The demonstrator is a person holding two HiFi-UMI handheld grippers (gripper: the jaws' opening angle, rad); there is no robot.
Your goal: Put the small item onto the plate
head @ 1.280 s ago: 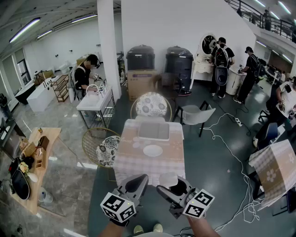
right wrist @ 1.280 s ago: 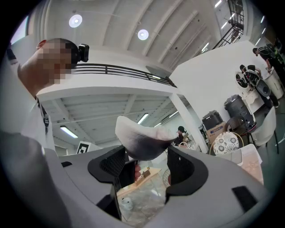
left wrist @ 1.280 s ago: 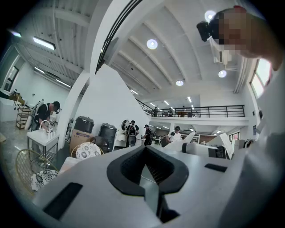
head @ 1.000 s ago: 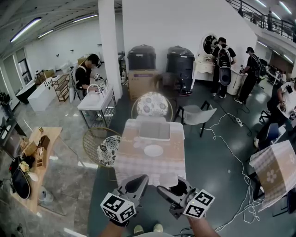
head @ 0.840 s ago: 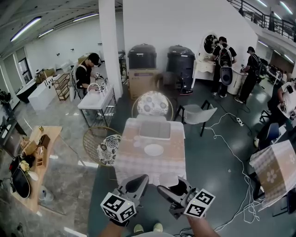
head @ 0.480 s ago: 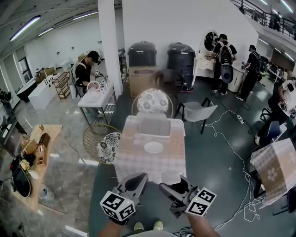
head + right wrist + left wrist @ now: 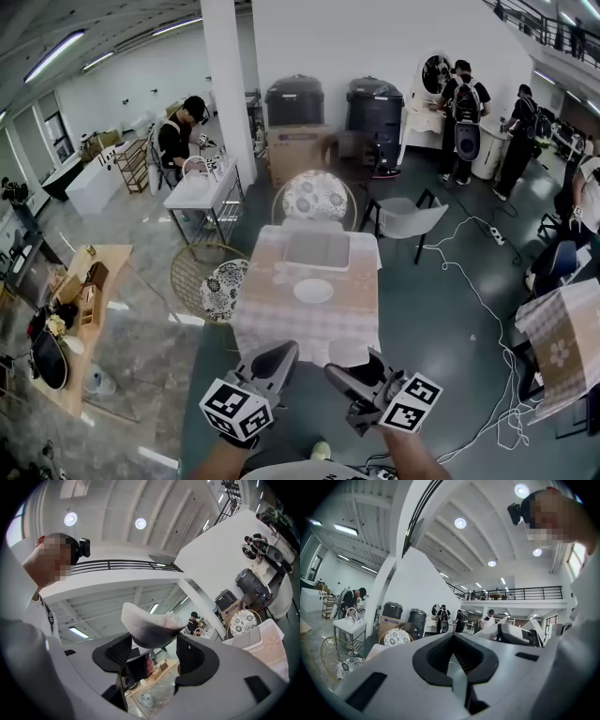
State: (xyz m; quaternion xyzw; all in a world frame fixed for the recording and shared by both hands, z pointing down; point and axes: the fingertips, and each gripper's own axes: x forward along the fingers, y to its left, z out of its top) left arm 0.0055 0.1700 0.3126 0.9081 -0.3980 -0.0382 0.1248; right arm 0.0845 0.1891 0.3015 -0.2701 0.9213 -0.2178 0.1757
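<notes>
1. White above and grey-shaded below: small item (image 7: pixel 150 623), pinched between the pads of the right hand-held gripper (image 7: pixel 154 646). Plain only in the right gripper view; not made out from the head view.
2. In the left gripper view alone, left hand-held gripper (image 7: pixel 452 641) pressed together, pad against pad.
3. From the head view, both held on the near side of the worktop (image 7: pixel 281 314), short of its checked cloth. Plate (image 7: pixel 313 291) at the worktop's middle, well apart from the item. Grey tray (image 7: pixel 317 250) beyond the plate, toward the worktop's far edge.
4. Around the worktop: floral chair (image 7: pixel 315 197) at the far end, second floral chair (image 7: pixel 222 289) at the left side, grey chair (image 7: pixel 405 218) off the far right corner, checked table (image 7: pixel 562 337) well to the right.
5. Open floor (image 7: pixel 427 314) along the worktop's right side and before its near edge.
</notes>
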